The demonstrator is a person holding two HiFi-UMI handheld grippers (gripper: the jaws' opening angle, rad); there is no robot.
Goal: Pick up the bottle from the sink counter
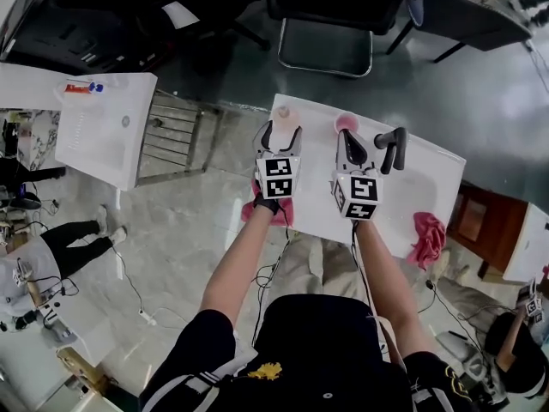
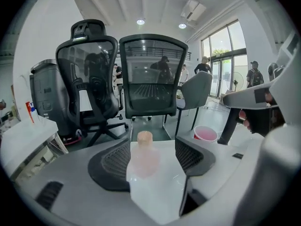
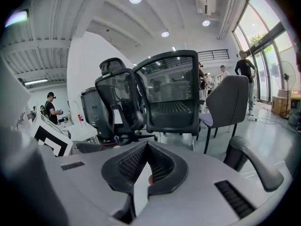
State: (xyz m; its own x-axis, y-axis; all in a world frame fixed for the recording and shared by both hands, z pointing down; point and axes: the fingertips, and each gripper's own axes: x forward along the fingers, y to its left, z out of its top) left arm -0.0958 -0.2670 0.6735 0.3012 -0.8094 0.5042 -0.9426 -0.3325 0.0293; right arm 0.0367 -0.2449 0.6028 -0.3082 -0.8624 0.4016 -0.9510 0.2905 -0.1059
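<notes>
White sink counter (image 1: 429, 178) with black office chairs (image 2: 153, 74) behind it - the pale pink bottle (image 2: 143, 157) stands near the far edge, right between the left gripper's (image 2: 153, 145) spread jaws, pads not squeezing it, while the right gripper (image 3: 148, 147) hangs beside a pink cup (image 1: 346, 123) - jaws pinched together, empty.

Bottle (image 1: 284, 117) x1, cup (image 1: 346, 124) x1, pink cloths (image 1: 427, 237) (image 1: 248, 212) x2, grippers (image 1: 282, 133) (image 1: 348, 137) x2
</notes>
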